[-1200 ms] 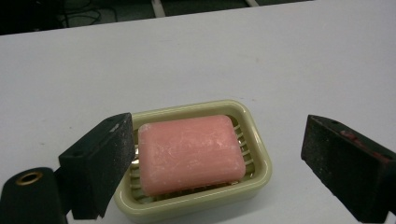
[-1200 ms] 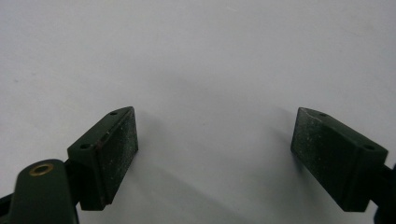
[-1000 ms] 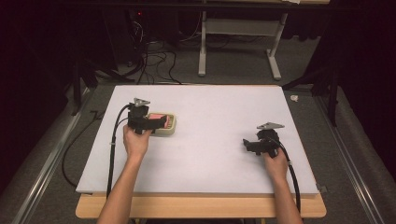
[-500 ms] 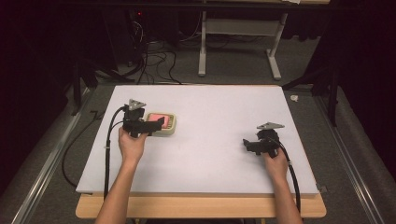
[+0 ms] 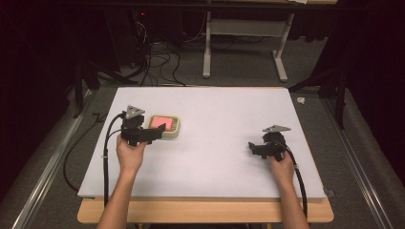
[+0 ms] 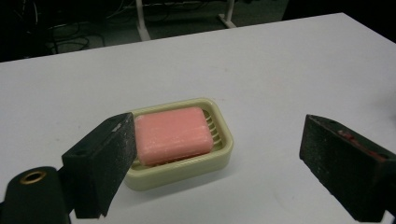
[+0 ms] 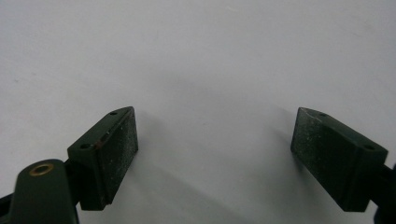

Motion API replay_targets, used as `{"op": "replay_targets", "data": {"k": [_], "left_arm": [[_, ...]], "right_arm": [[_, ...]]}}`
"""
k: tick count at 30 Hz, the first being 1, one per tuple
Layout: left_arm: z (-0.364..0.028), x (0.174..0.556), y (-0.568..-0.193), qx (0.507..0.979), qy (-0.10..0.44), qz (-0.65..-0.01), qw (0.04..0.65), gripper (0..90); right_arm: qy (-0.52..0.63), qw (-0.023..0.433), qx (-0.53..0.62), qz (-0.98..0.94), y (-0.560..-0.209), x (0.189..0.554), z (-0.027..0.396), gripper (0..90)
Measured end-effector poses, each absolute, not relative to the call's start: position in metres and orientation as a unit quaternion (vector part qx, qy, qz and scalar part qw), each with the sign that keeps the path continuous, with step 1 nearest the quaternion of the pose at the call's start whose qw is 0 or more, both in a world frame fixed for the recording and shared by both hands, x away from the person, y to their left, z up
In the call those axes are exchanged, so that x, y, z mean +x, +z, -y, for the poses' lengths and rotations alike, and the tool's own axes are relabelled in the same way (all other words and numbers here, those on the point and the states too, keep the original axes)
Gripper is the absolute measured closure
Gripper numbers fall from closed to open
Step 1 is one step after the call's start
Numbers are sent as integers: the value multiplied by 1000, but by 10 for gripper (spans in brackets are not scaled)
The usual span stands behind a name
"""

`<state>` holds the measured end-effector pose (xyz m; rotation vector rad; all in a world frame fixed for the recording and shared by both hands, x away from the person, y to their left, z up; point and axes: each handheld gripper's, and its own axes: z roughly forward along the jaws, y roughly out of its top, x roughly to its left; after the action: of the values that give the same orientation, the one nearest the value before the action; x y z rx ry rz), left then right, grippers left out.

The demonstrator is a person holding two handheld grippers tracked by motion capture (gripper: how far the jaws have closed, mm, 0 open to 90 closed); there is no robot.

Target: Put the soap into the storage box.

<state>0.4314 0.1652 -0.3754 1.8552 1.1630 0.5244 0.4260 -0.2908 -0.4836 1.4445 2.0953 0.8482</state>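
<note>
Left gripper [image 6: 219, 154] gapes wide, off-centre by the pink soap bar [image 6: 172, 134] in its cream plastic dish [image 6: 222, 140]; closing could shove the dish. Right gripper [image 7: 215, 158] idles released.

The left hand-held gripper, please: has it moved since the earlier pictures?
Yes. The left hand-held gripper has backed leftward off the soap dish, which stayed put.

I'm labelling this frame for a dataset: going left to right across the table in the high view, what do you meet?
Left tool in the person's left hand → cream soap dish holding a pink soap bar → a bare stretch of white table → right tool in the right hand.
</note>
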Motion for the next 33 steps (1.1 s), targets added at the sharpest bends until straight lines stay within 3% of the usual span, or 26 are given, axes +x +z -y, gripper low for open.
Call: {"op": "replay_targets", "data": {"k": [33], "left_arm": [[-173,388,-373,748,188,-445,456,119]], "right_arm": [[307,228,524,-761,-484,426,291,155]]}}
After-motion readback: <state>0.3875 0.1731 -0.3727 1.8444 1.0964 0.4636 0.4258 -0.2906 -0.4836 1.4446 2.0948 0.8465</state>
